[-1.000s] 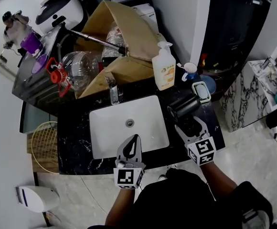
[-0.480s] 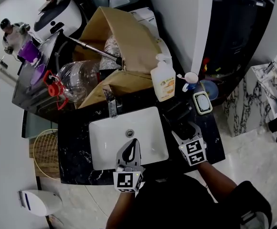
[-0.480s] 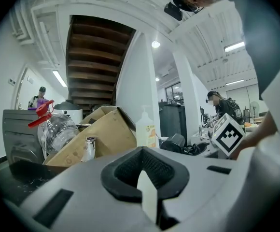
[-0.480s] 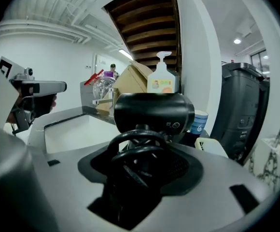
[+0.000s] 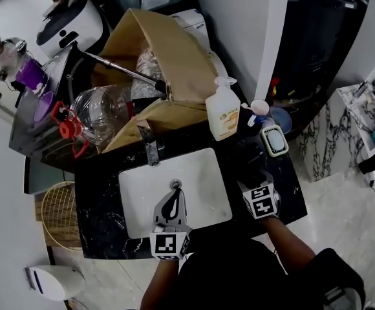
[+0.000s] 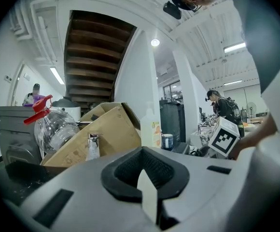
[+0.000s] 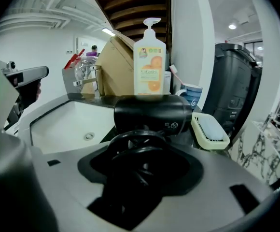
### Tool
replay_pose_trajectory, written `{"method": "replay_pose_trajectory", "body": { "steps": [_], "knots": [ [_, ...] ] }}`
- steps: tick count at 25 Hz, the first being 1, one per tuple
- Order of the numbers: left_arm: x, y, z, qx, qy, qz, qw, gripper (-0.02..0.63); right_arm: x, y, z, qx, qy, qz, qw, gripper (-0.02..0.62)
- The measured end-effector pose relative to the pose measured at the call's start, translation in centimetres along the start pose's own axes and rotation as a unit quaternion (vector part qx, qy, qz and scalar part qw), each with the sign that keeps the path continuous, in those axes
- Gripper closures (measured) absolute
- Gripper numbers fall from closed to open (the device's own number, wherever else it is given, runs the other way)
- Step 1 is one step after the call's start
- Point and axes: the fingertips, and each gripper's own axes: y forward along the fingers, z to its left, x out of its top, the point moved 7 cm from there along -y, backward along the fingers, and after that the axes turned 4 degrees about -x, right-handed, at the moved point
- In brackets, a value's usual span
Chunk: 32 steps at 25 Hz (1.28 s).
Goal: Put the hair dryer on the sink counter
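The hair dryer is seen at the right end of the sink counter, between the white basin and the soap dish, its barrel lying crosswise in front of the soap bottle; whether it rests on the stone cannot be told; its dark handle and coiled cord are clamped in the right gripper; the left gripper is held over the front edge of the basin, its jaws pressed together with nothing between them; a cardboard box is stood behind the faucet.
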Motion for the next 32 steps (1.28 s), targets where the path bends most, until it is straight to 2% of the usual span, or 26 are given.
{"method": "replay_pose_trajectory", "body": {
  "steps": [4, 8, 15, 19, 25, 32],
  "knots": [
    [-0.1, 0.2, 0.9, -0.015, -0.003, 0.007, 0.9999, 0.612, 0.0, 0.4, 0.1, -0.004, -0.002, 0.030, 1.000, 0.330],
    [-0.4, 0.5, 1.8, -0.029, -0.007, -0.006, 0.9995, 0.612, -0.4, 0.9, -0.1, -0.007, 0.013, 0.053, 0.998, 0.327],
    [-0.8, 0.7, 2.1, -0.050, -0.016, -0.006, 0.9986, 0.612, 0.0, -0.2, 0.0, -0.023, -0.009, 0.042, 0.999, 0.322],
    [-0.6, 0.8, 2.3, -0.060, -0.019, -0.007, 0.9980, 0.612, 1.7, -2.5, 0.1, -0.045, -0.013, 0.000, 0.999, 0.322],
    [-0.2, 1.0, 2.5, -0.076, -0.019, -0.012, 0.9969, 0.612, 6.3, -6.6, 1.6, -0.037, -0.021, -0.095, 0.995, 0.324],
    [2.2, 1.0, 2.1, -0.086, 0.005, -0.034, 0.9957, 0.612, 10.9, -11.2, 4.0, -0.021, -0.048, -0.232, 0.971, 0.331]
  ]
}}
